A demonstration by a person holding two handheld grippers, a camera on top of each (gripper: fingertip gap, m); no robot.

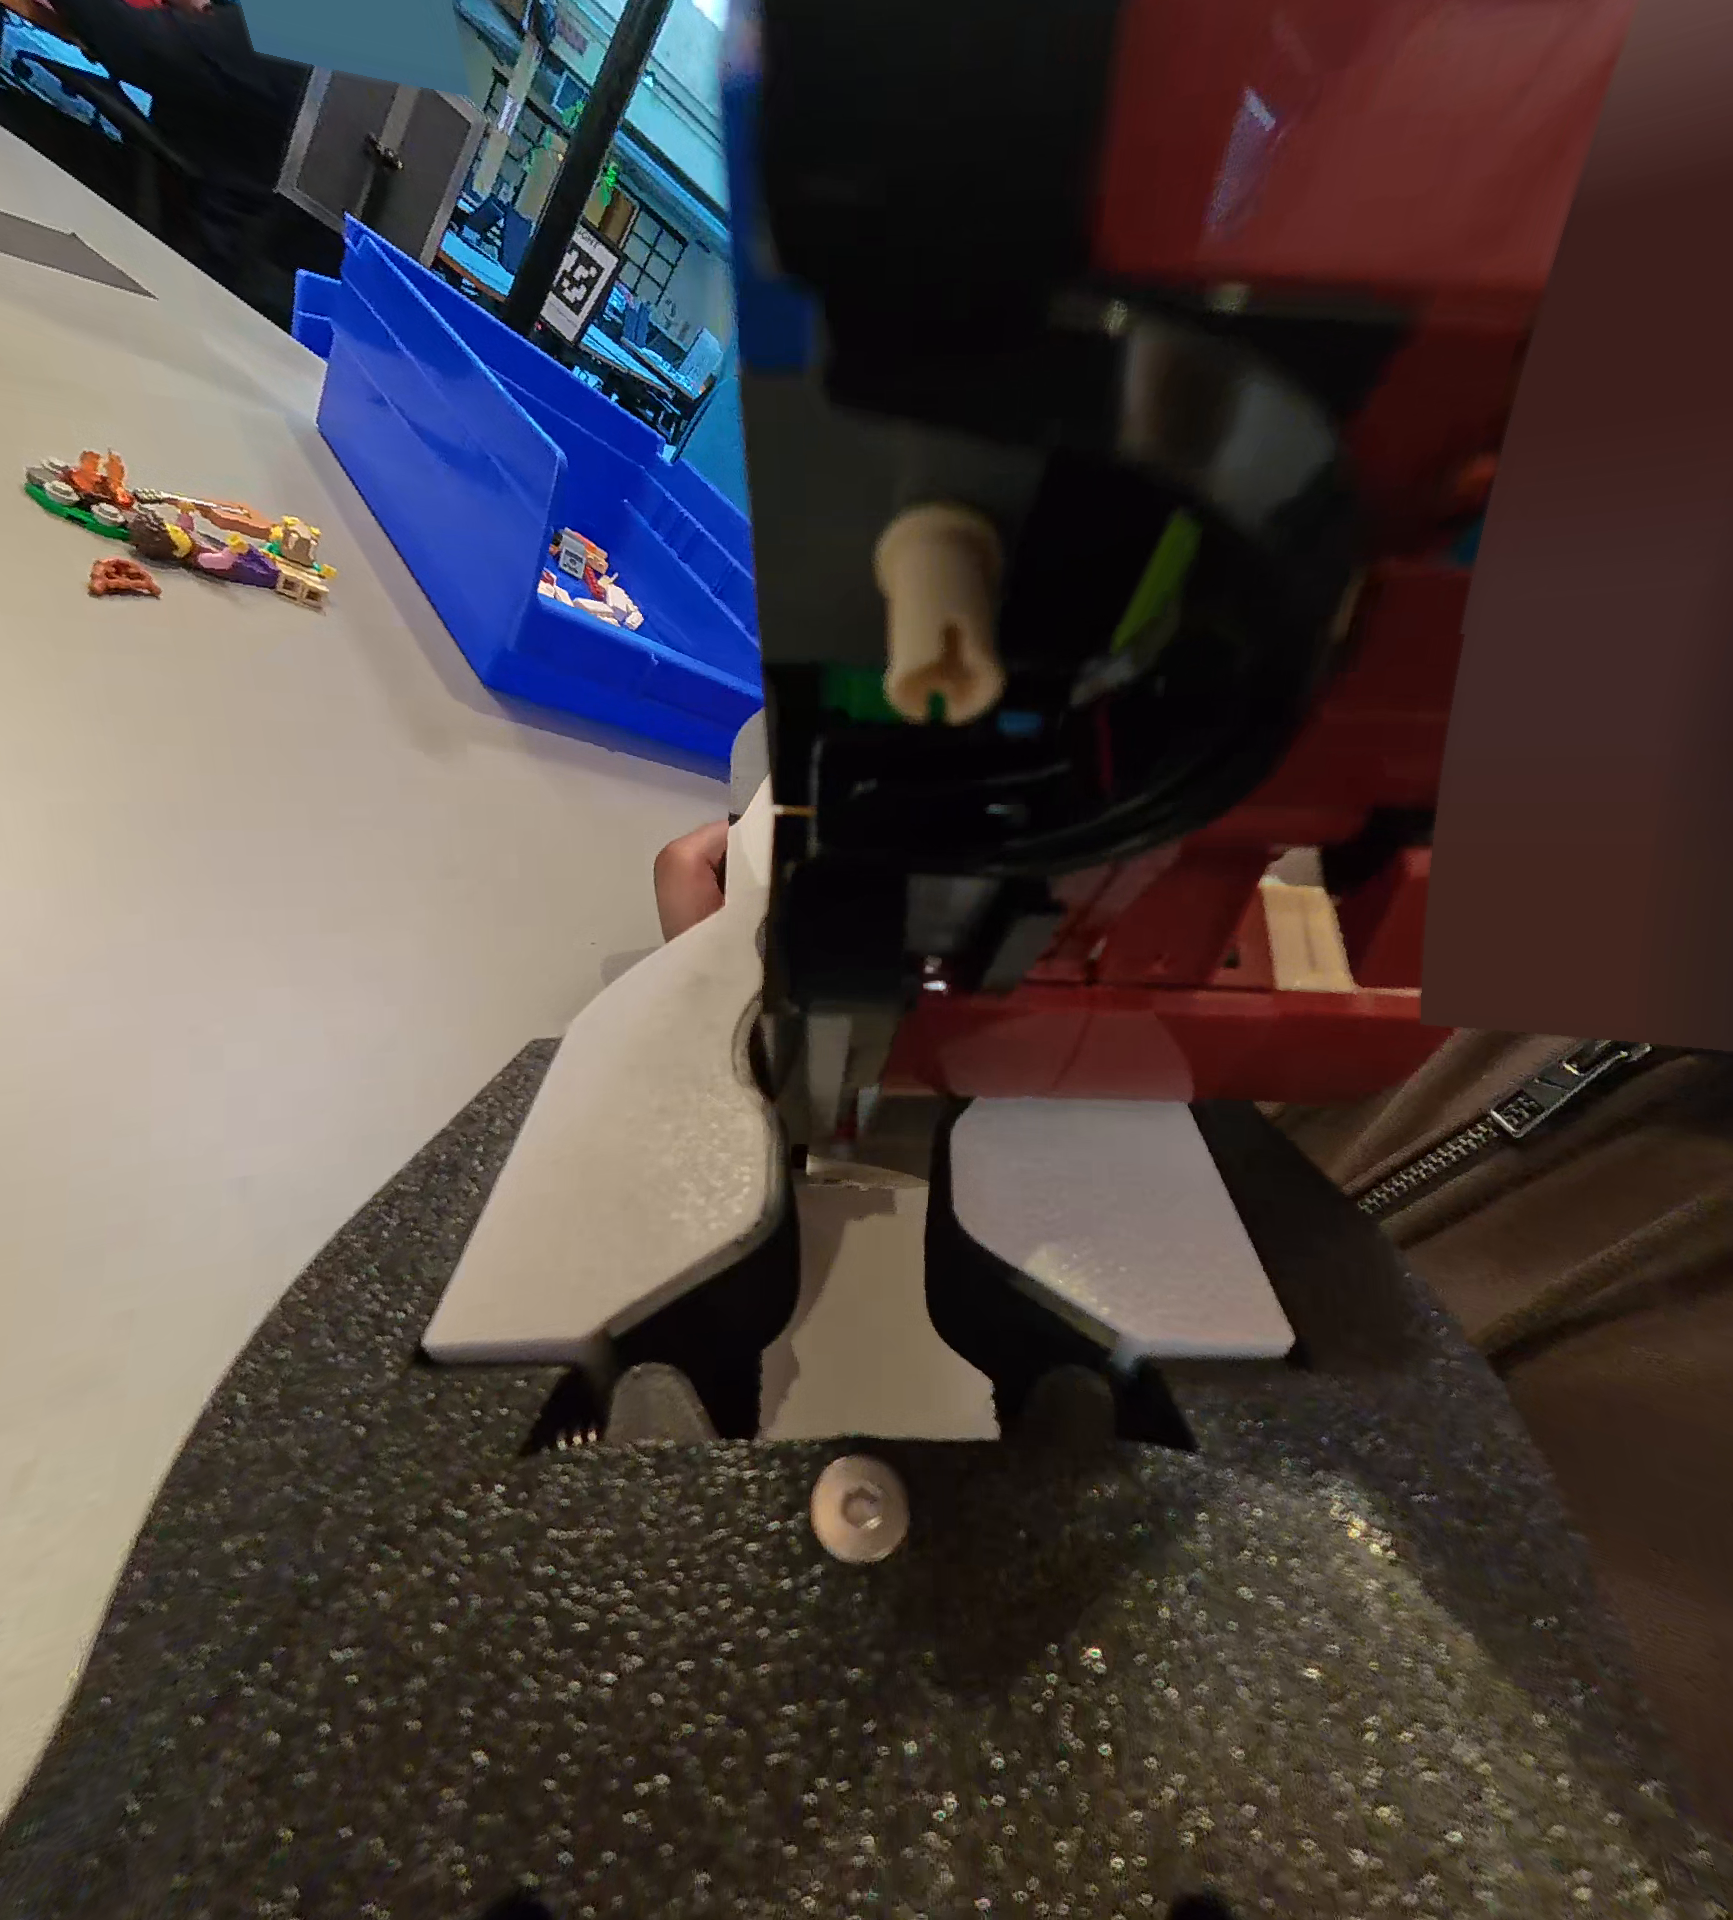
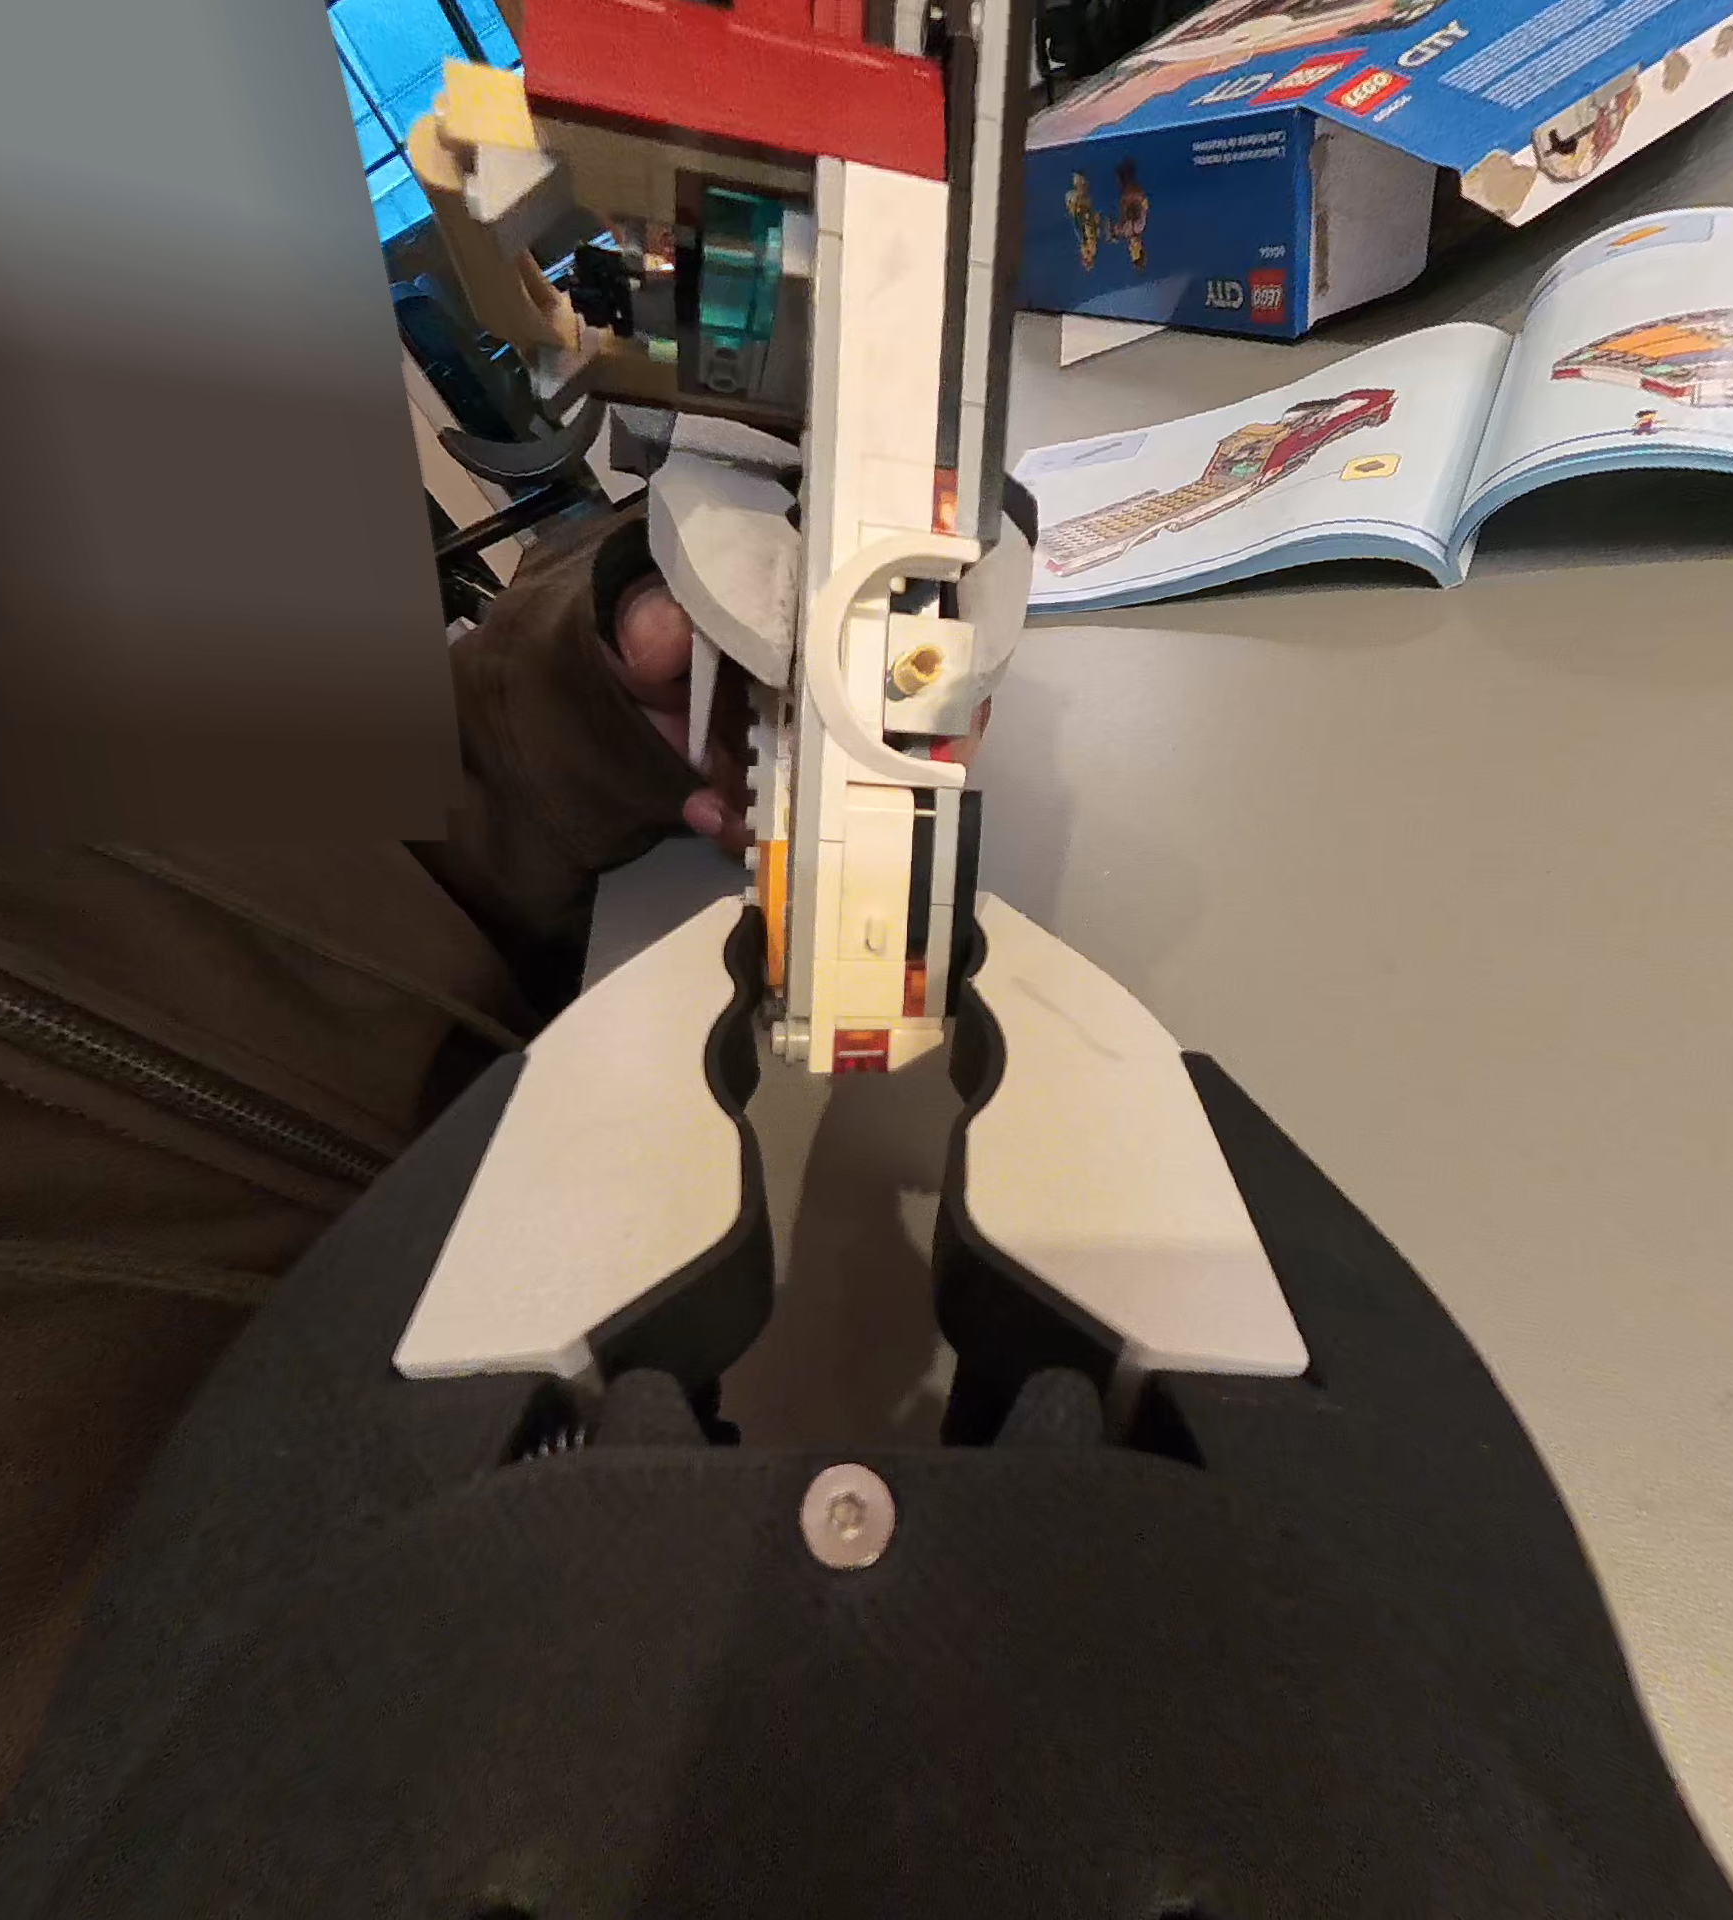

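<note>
Both grippers are clamping one brick model (image 2: pixel 872 914): right gripper (image 2: pixel 857 987) pinching its white end, left gripper (image 1: pixel 841 1049) gripping its black-and-red underside above the table (image 1: pixel 218 935).

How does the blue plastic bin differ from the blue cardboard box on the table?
The blue plastic bin is plain and moulded; the blue cardboard box is printed with pictures. The bin is open-topped with dividers and holds loose bricks; the box lies with its torn flap open, contents unseen. Both are blue and rest on the grey table.
</note>
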